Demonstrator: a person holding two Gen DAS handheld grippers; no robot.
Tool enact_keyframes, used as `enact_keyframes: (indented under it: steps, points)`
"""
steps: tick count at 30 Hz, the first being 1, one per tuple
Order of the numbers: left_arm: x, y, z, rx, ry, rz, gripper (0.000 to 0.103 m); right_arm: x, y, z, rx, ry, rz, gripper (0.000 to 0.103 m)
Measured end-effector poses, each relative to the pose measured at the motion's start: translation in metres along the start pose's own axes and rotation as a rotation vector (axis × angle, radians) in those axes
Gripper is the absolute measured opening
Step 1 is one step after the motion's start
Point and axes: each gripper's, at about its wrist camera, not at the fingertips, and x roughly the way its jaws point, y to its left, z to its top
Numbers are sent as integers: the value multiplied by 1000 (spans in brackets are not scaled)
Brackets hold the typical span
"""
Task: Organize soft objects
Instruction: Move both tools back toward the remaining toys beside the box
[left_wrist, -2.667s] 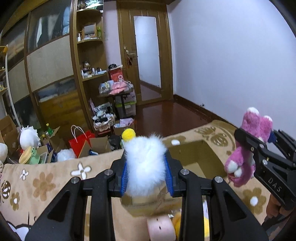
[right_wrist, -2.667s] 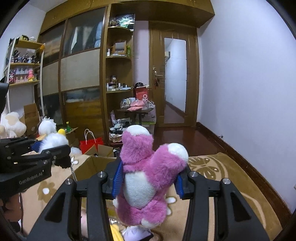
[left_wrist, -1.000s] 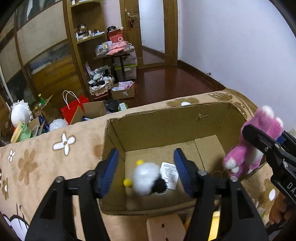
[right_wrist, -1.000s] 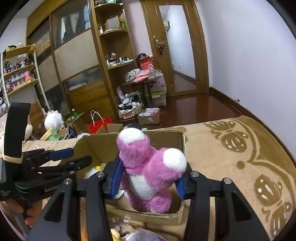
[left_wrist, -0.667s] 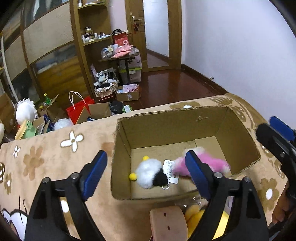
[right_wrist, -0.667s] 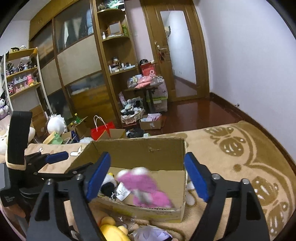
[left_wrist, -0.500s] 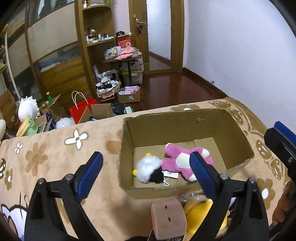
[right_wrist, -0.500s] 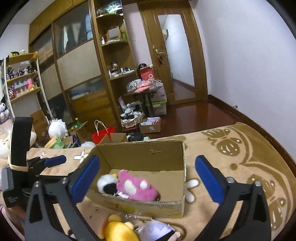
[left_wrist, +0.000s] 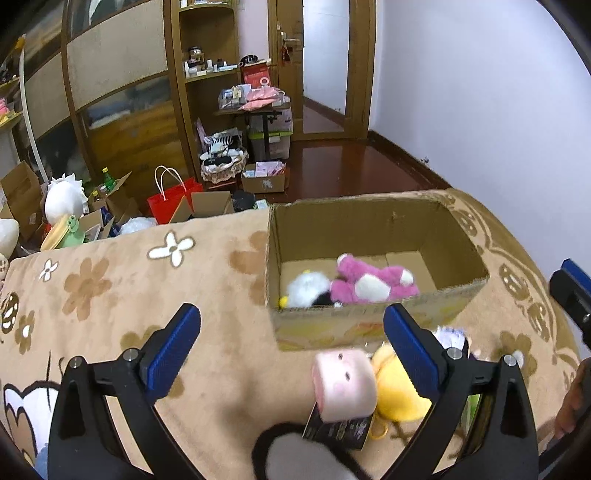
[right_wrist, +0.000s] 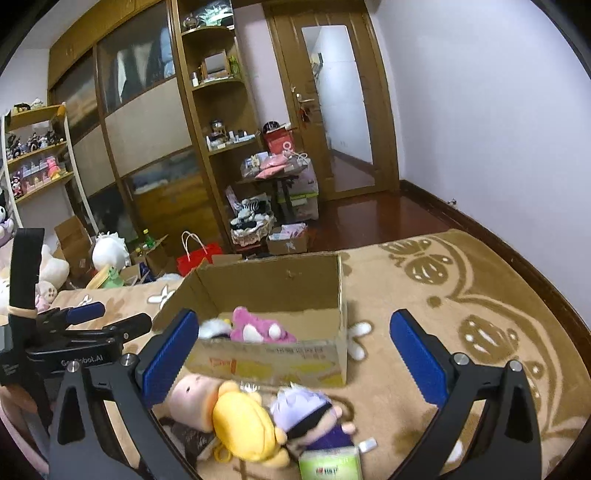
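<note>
Now both tongs, left (left_wrist: 291, 343) and right (right_wrist: 291, 350), hang spread and empty; pink bear (left_wrist: 373, 280) lies in the cardboard box (left_wrist: 369, 328), so next up, lower centre: yellow plush (right_wrist: 243, 424).

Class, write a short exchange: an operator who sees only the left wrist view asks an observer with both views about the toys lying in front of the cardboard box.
Operator: What lies beside the yellow plush, behind my right-hand finger?
Observer: A purple-haired doll with a black band over its eyes, lying against the yellow plush.
Operator: Is the right gripper holding anything?
Observer: No. It is open, its fingers wide apart and empty.
</note>
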Motion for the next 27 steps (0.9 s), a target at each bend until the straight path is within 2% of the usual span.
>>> enact_keyframes:
  steps: [11, 27]
  points:
    - [-12, 5, -20, -8, 51, -7, 99, -21, -6, -13, 37, 19, 3, 103]
    - [10, -18, -29, 75, 119, -5, 99, 2, -12, -32, 48, 93, -16, 103]
